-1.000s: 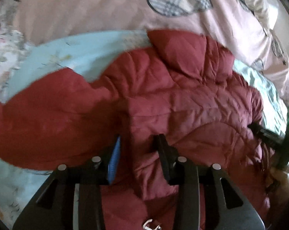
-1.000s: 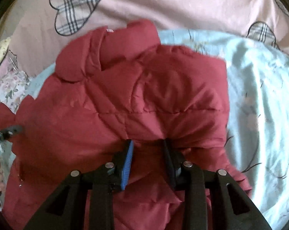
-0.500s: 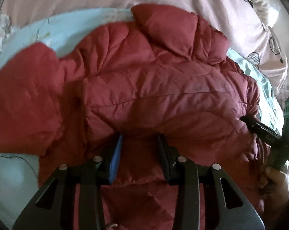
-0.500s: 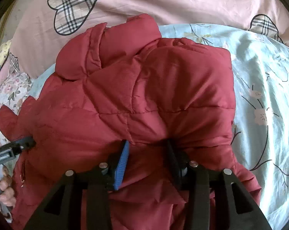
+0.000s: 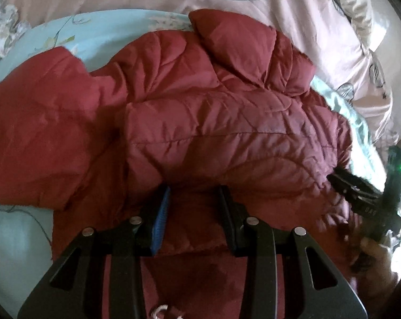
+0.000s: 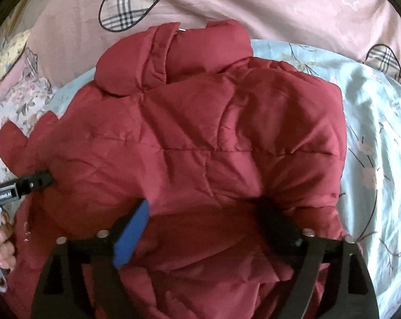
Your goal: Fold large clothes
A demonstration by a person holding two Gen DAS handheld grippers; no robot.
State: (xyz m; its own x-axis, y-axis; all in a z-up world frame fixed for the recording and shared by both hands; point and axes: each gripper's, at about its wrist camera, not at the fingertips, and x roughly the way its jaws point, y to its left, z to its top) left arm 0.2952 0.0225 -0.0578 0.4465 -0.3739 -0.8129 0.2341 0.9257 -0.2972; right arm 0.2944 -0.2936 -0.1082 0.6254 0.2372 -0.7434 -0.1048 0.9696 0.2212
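1. Left gripper (image 5: 193, 207): 2 fingers set a moderate gap apart, with a fold of the red quilted jacket (image 5: 213, 122) bunched between them.
2. Right gripper (image 6: 204, 222): fingers spread wide; jacket (image 6: 200, 138) fabric lies between, not clamped.
3. Jacket: spread across the light blue floral sheet (image 6: 378, 138), collar (image 6: 158, 55) at the far end.
4. Far side: pink quilt (image 6: 280, 2) with plaid hearts.

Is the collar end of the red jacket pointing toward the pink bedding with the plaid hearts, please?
Yes, in the right wrist view the red jacket's collar lies at the far end, against the pink bedding.
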